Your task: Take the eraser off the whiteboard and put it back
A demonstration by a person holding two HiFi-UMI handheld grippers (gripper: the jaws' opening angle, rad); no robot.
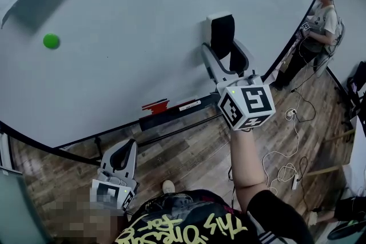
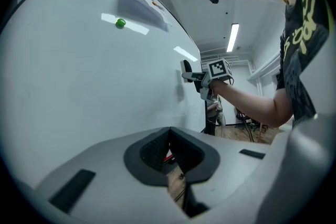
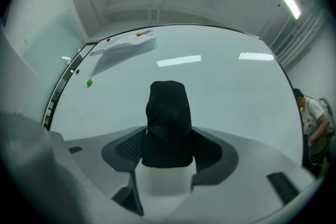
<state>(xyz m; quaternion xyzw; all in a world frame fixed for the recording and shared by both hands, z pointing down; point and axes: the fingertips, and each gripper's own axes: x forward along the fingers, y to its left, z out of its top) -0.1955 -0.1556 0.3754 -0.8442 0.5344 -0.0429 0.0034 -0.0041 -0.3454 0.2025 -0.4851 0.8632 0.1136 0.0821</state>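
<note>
The narrow black tray (image 1: 171,119) along the lower edge of the large white whiteboard (image 1: 126,14) holds a small red object (image 1: 155,106) and, just beside it, a white marker-like stick (image 1: 189,105). We see the block-shaped eraser (image 3: 168,123) with its white body nearest the camera and black felt rising above it, a little rounded at the top. The right gripper (image 1: 224,50) has its fingers clamped on the eraser's two sides and holds it right at the board's face, well above the tray; we cannot tell whether the felt touches. The left gripper (image 1: 121,158) hangs low over the wooden floor (image 1: 194,151), fingers closed together on nothing. A round green magnet (image 1: 51,40) sits far left on the board.
</note>
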